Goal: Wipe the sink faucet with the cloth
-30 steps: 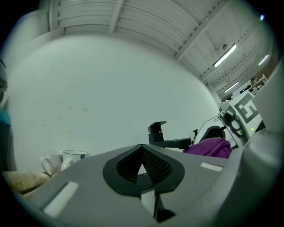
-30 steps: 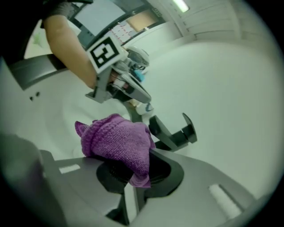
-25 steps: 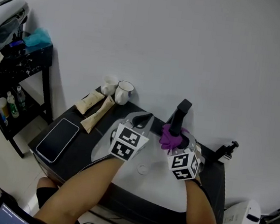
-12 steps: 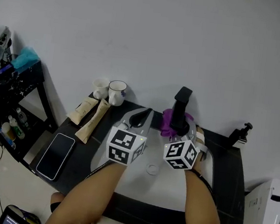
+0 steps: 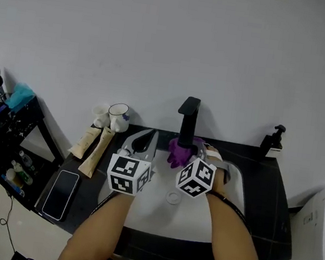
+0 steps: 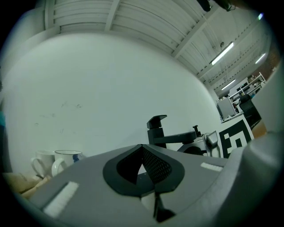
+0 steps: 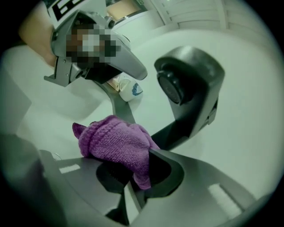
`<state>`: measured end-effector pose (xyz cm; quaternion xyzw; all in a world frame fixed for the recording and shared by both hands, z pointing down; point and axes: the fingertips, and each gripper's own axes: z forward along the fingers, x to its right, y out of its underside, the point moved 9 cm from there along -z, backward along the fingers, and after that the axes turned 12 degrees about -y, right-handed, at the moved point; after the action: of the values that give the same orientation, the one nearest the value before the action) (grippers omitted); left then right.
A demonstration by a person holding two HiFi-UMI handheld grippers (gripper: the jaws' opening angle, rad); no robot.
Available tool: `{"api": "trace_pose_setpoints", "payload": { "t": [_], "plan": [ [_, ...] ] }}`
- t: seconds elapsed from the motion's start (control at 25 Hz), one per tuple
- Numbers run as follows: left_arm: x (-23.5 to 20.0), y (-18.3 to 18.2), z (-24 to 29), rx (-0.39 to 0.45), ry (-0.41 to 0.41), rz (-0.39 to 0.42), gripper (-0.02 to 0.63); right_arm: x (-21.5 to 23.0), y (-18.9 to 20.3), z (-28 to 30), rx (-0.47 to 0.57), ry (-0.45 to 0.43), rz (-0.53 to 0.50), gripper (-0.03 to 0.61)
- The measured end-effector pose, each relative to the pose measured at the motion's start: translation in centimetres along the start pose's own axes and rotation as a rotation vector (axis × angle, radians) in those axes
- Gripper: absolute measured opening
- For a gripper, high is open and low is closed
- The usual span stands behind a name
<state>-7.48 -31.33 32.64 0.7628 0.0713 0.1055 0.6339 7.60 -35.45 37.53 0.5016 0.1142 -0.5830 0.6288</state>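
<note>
The black faucet (image 5: 187, 119) stands at the back of the white sink (image 5: 141, 204). A purple knitted cloth (image 5: 177, 150) is bunched against the faucet's lower part. My right gripper (image 5: 186, 154) is shut on this cloth (image 7: 116, 145), which sits just left of the faucet body (image 7: 191, 91) in the right gripper view. My left gripper (image 5: 142, 139) hovers over the sink's left side, shut with nothing in it. In the left gripper view, its closed jaws (image 6: 144, 163) point toward the faucet (image 6: 158, 132), which stands a short way beyond them.
Two white mugs (image 5: 115, 116) and two beige tubes (image 5: 92, 143) sit on the dark counter left of the sink, with a phone (image 5: 62, 186) nearer the front. A black soap dispenser (image 5: 274, 142) stands at the back right. A cluttered black shelf (image 5: 2, 129) is at far left.
The head view has swung, so the whole counter sits further left and lower in frame. Both grippers keep their places by the faucet, and the cloth stays against it.
</note>
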Motion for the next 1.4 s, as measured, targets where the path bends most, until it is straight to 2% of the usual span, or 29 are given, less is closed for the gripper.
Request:
{"api": "trace_pose_setpoints", "payload": {
  "t": [0.08, 0.16, 0.28, 0.4, 0.48, 0.56, 0.72, 0.92, 1.28, 1.4],
  "plan": [
    [0.1, 0.1, -0.1, -0.009, 0.001, 0.013, 0.017, 0.4, 0.3, -0.9, 0.005, 0.028, -0.022, 0.057],
    [0.3, 0.2, -0.2, -0.009, 0.004, 0.018, 0.017, 1.6, 0.9, -2.6, 0.023, 0.115, 0.008, 0.061],
    [0.4, 0.1, -0.1, -0.005, 0.009, 0.029, 0.017, 4.6, 1.5, -6.2, 0.096, 0.389, 0.064, 0.063],
    [0.5, 0.1, -0.1, -0.010, 0.007, 0.042, 0.017, 6.8, 0.9, -9.0, 0.186, 0.637, 0.050, 0.063],
    [0.4, 0.1, -0.1, -0.011, 0.004, 0.046, 0.017, 7.7, -0.2, -10.4, 0.245, 0.719, 0.027, 0.063],
    [0.4, 0.1, -0.2, -0.013, 0.002, 0.043, 0.017, 8.3, -1.0, -11.0, 0.265, 0.741, -0.002, 0.063],
    [0.3, 0.2, -0.2, -0.007, 0.004, 0.032, 0.017, 8.8, -0.9, -10.2, 0.225, 0.672, -0.023, 0.062],
    [0.0, 0.0, -0.1, 0.000, 0.002, 0.025, 0.017, 6.7, 1.3, -6.5, 0.115, 0.515, -0.051, 0.061],
    [-0.1, 0.0, 0.1, 0.002, -0.009, 0.015, 0.017, 2.6, 3.3, -3.0, -0.039, 0.189, 0.019, 0.061],
    [-0.3, -0.2, 0.0, 0.006, -0.028, 0.010, 0.017, 1.9, 3.0, -3.3, -0.034, 0.106, 0.075, 0.061]
  ]
}}
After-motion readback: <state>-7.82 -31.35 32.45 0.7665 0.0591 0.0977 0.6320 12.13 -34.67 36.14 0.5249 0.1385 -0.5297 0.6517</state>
